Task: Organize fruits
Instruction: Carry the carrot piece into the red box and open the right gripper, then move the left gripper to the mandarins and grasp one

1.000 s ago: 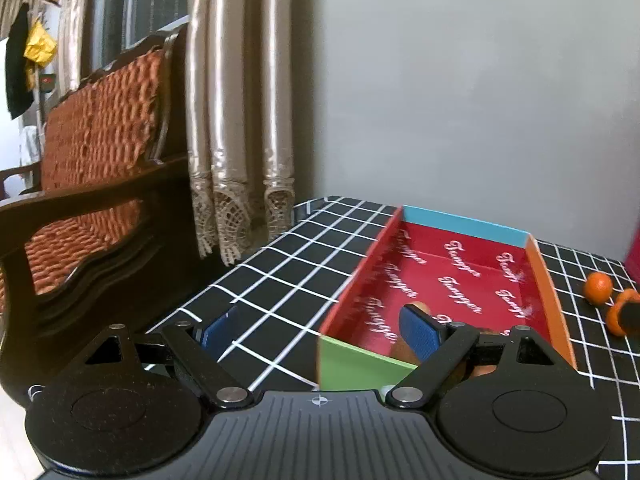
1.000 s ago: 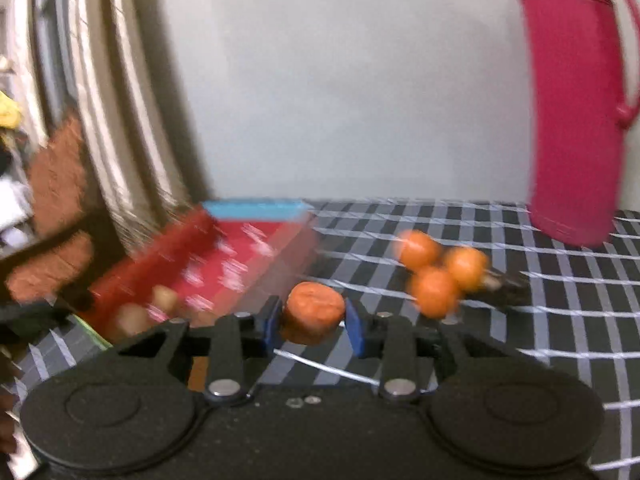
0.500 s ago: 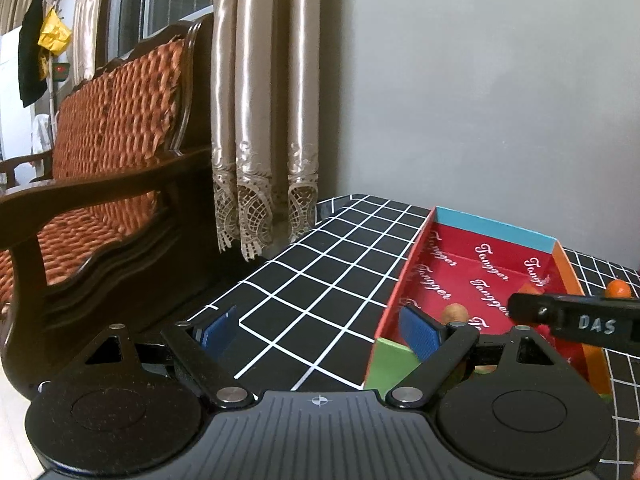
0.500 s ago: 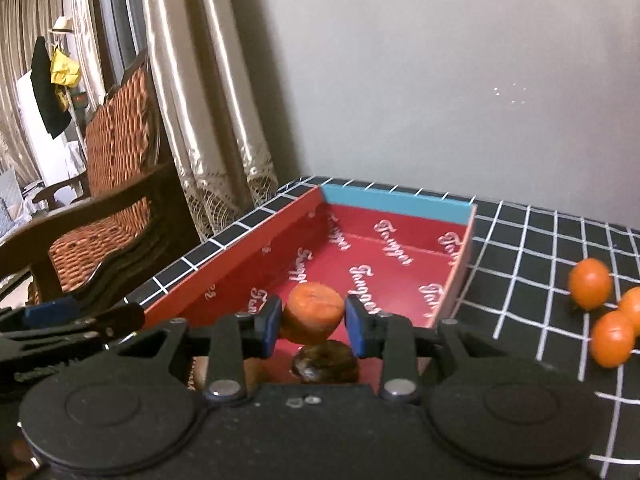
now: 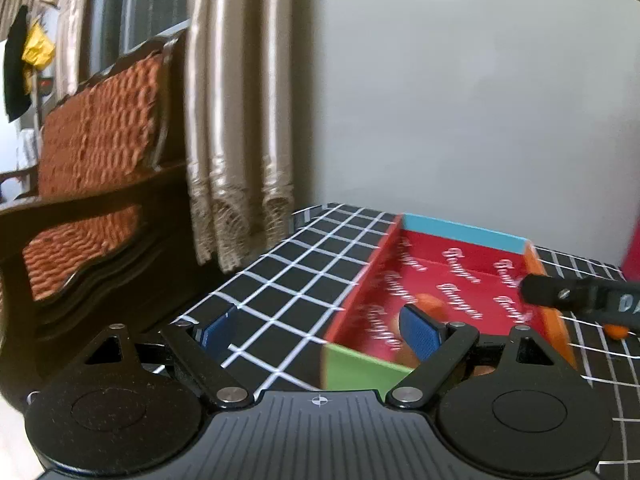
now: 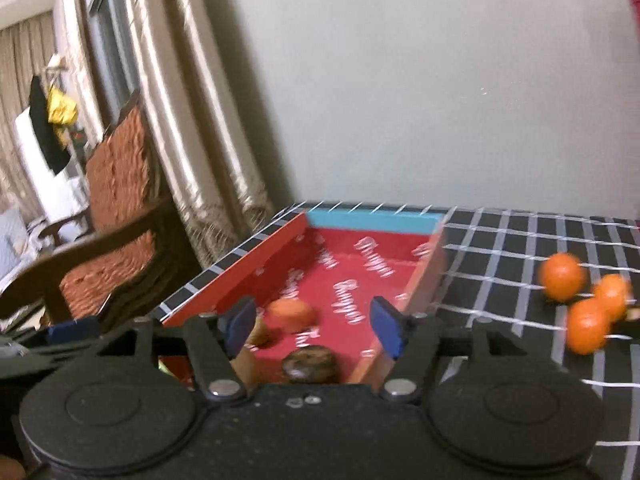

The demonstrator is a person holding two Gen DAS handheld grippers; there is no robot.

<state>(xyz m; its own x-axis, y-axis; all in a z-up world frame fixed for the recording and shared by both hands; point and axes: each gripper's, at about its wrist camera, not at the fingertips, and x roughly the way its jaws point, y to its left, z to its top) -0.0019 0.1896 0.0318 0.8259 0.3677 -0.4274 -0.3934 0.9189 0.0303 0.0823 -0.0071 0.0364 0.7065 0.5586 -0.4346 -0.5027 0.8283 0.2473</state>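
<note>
Right gripper jaws opening over the red box, orange fruit freed inside; left gripper spread, empty, idle beside it.

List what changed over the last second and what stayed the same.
The right gripper carried an orange fruit from the checkered table over the red box; its jaws are opening and the fruit now lies in the box, released. The left gripper stayed open and empty; three oranges remain on the table.
</note>
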